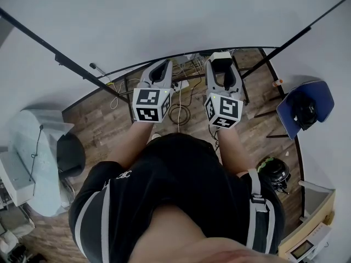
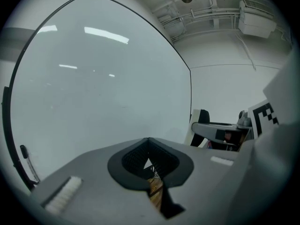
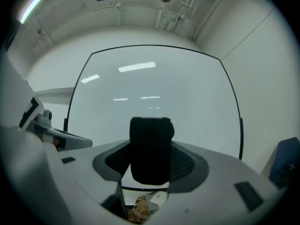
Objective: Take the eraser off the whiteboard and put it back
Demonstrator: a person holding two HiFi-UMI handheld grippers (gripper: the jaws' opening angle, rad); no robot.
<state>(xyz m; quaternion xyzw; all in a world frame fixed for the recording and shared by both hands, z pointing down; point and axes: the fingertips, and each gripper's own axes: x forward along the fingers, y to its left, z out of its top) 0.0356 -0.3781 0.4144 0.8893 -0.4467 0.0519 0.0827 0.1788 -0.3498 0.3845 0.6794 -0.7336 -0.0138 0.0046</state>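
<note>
Whiteboard (image 1: 164,21) facing both grippers, its view unobstructed; blue chair (image 1: 307,107) at right, cables (image 1: 178,113) on the wooden floor (image 1: 109,122) below. Right gripper (image 1: 222,59): jaws spread wide, pads clamping the upright black eraser (image 3: 151,149) in front of the board. Left gripper (image 2: 149,140): jaw tips pressed together, nothing between them.

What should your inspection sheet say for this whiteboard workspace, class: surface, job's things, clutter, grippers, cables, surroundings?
Surface: whiteboard, blank, only light reflections.
Job's things: black eraser, held in front of the board.
Clutter: a marker at the board's left edge.
Grippers: right gripper shut on the eraser; left gripper shut, empty.
Cables: cables coiled on the wooden floor below the board.
Surroundings: blue chair at right.
</note>
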